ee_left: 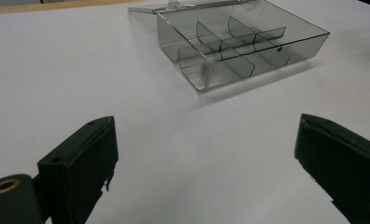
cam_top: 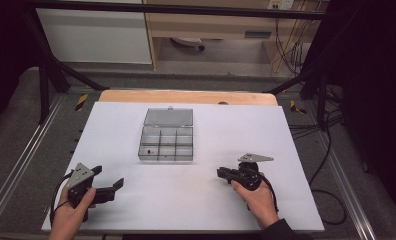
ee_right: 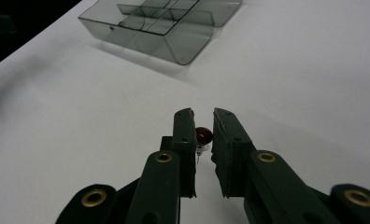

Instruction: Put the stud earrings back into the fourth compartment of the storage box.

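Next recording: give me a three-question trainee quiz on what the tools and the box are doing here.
1. True or false: the left tool is wide open and holds nothing.
2. What sits between the right tool jaws?
A) a small dark red bead
B) a screw
C) nothing
3. Fill in: the lid of the clear divided box lies ____.

Key: 1 true; 2 A, the small dark red bead; 3 open.

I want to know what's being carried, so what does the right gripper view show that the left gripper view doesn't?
Right gripper view: the right gripper, fingers nearly shut on a small dark red bead. Left gripper view: the left gripper, fingers wide open with nothing between them. Both: the clear compartment box with its lid open, on the white table.
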A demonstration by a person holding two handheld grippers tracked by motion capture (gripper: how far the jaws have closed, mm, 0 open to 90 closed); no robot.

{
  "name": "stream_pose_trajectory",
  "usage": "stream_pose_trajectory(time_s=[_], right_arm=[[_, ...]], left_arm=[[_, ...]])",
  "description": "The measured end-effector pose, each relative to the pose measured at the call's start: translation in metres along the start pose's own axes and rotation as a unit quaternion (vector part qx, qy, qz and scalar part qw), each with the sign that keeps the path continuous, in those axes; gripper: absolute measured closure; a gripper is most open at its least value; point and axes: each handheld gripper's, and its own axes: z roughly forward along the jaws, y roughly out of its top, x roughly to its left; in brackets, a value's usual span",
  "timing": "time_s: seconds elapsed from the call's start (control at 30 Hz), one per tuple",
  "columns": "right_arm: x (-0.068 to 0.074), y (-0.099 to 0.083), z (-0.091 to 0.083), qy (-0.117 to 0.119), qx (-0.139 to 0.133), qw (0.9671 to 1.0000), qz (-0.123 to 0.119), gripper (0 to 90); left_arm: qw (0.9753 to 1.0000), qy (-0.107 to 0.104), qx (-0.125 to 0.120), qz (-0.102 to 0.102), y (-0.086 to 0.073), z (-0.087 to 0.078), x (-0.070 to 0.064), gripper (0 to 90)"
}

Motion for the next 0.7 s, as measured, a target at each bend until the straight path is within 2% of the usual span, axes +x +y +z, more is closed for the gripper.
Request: stream_pose_trajectory(time_s=[0.27, 0.7], right_arm=[[0.019, 0.002, 0.023, 0.030, 0.022, 0.9991, -0.016, 79.6], [0.042, 0.025, 0.048, 0.070, 0.020, 0.9971, -0.022, 79.6]], left_arm=[[1.0000, -0.004, 0.001, 0.002, 0.000, 0.001, -0.002, 6.3], [1.0000, 0.000, 0.003, -0.001, -0.001, 0.000, 0.000, 6.3]])
